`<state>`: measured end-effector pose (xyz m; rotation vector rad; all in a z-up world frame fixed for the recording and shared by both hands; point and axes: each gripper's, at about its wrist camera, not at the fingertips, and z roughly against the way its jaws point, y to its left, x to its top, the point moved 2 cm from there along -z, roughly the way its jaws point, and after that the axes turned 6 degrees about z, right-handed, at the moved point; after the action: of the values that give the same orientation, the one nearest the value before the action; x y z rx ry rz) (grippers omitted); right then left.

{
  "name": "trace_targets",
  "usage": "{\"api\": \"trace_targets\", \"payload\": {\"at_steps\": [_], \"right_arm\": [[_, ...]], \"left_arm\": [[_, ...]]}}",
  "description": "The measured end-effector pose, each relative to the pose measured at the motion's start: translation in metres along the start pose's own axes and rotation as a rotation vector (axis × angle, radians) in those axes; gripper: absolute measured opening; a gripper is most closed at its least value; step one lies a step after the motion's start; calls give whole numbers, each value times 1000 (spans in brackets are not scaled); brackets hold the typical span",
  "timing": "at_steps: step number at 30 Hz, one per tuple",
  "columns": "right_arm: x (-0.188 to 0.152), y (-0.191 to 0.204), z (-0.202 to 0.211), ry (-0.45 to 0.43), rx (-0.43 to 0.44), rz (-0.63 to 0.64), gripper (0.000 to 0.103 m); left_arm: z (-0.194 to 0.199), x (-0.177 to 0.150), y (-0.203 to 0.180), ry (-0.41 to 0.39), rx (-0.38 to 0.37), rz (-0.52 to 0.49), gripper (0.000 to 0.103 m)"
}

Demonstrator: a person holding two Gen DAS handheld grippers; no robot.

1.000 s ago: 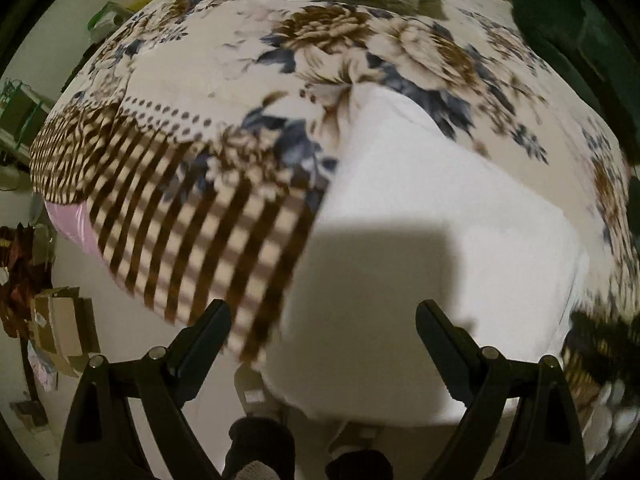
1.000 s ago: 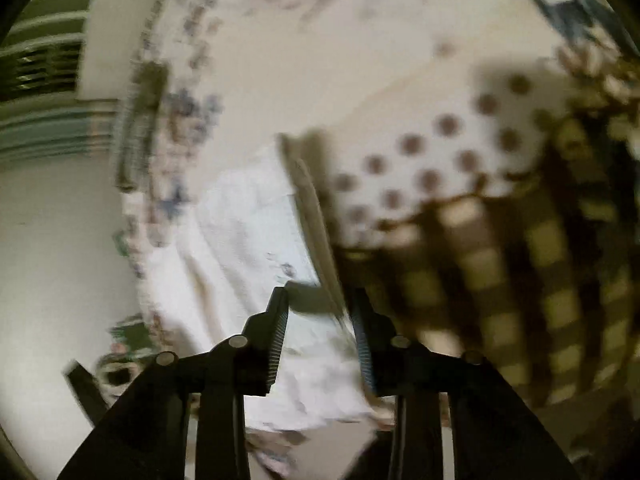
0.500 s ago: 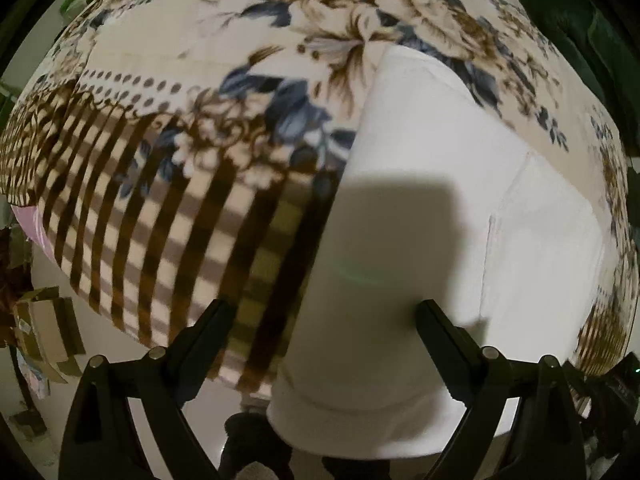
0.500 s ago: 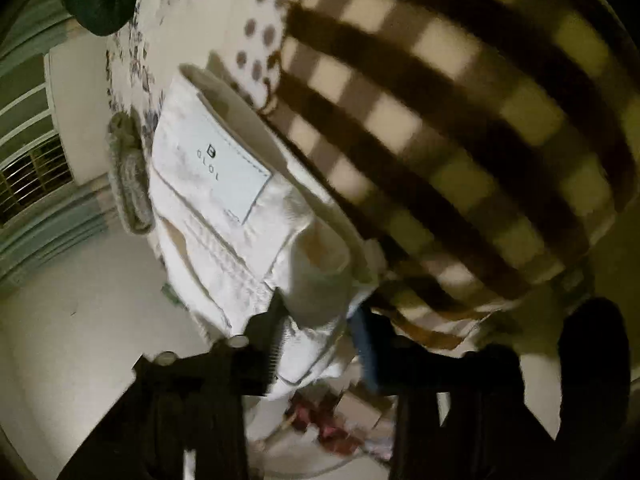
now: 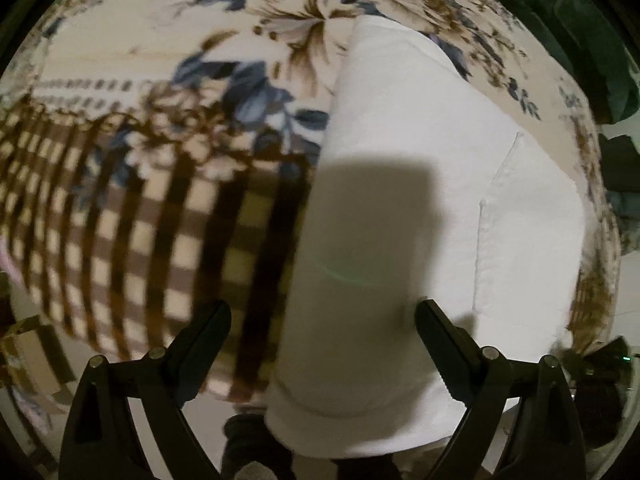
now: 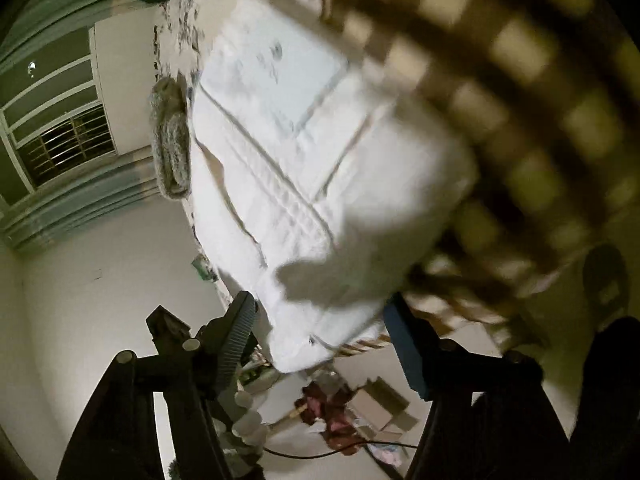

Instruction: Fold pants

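White pants [image 5: 420, 208] lie folded into a thick rectangle at the edge of a bed with a floral and checked blanket [image 5: 160, 184]. In the right wrist view the pants [image 6: 320, 184] show a back pocket and waistband seams, their near end hanging over the bed edge. My left gripper [image 5: 324, 320] is open and empty, just above the near end of the pants. My right gripper [image 6: 320, 316] is open and empty, its jaws either side of the hanging end, not touching it.
A dark green cloth [image 5: 568, 28] lies at the far right of the bed. A grey knitted roll [image 6: 170, 144] lies beyond the pants. Cardboard boxes and clutter [image 6: 360, 404] are on the floor below. A window with bars [image 6: 60, 140] is at the left.
My right gripper has opened and let go of the pants' end, then drawn back. The left gripper stayed open and moved slightly closer over the pants.
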<state>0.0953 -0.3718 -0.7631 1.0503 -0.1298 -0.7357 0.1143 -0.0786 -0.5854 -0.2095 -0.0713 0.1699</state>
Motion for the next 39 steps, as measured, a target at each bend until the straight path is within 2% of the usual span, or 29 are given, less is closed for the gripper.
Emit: {"api": "trace_targets", "payload": {"at_steps": [3, 5, 8, 9, 10, 12, 15, 17, 18, 19, 20, 22, 23, 26, 33, 39], "right_arm": [[7, -5, -21, -30, -50, -4, 75], [9, 1, -22, -57, -5, -11, 75], [6, 25, -9, -103, 40, 76, 74], [6, 29, -10, -108, 14, 95, 74], [9, 30, -15, -100, -73, 117, 74], [16, 22, -25, -95, -127, 107, 74], [25, 23, -37, -99, -54, 62, 77], [22, 29, -33, -117, -37, 84, 74], [21, 36, -35, -127, -50, 103, 58], [19, 41, -37, -139, -73, 117, 44], [17, 44, -38, -151, -73, 111, 41], [12, 51, -41, -165, -78, 90, 33], [11, 55, -39, -174, -79, 81, 32], [11, 64, -25, -178, -93, 83, 30], [1, 112, 11, -122, -91, 104, 27], [-1, 169, 50, -70, -121, 200, 26]], "left_arm": [[-12, 5, 5, 15, -66, 31, 94], [-19, 7, 8, 27, -100, 53, 96], [-24, 13, 10, 34, -143, 67, 98], [-25, 14, 12, 34, -156, 63, 98], [-26, 15, 12, 36, -166, 58, 99], [-28, 16, 13, 42, -186, 45, 99], [-28, 17, 18, 50, -227, 49, 99], [-27, 20, 20, 51, -260, 56, 99], [-24, 21, 20, 42, -281, 48, 99], [-21, 22, 20, 31, -301, 36, 87], [-16, 20, 23, 22, -314, 26, 51], [-8, 21, 22, 22, -325, -3, 40], [-1, 21, 22, 20, -326, -13, 32], [21, 25, 21, 10, -342, -11, 19], [85, 36, 3, -39, -357, -1, 17], [139, 43, -11, -95, -363, 29, 16]]}}
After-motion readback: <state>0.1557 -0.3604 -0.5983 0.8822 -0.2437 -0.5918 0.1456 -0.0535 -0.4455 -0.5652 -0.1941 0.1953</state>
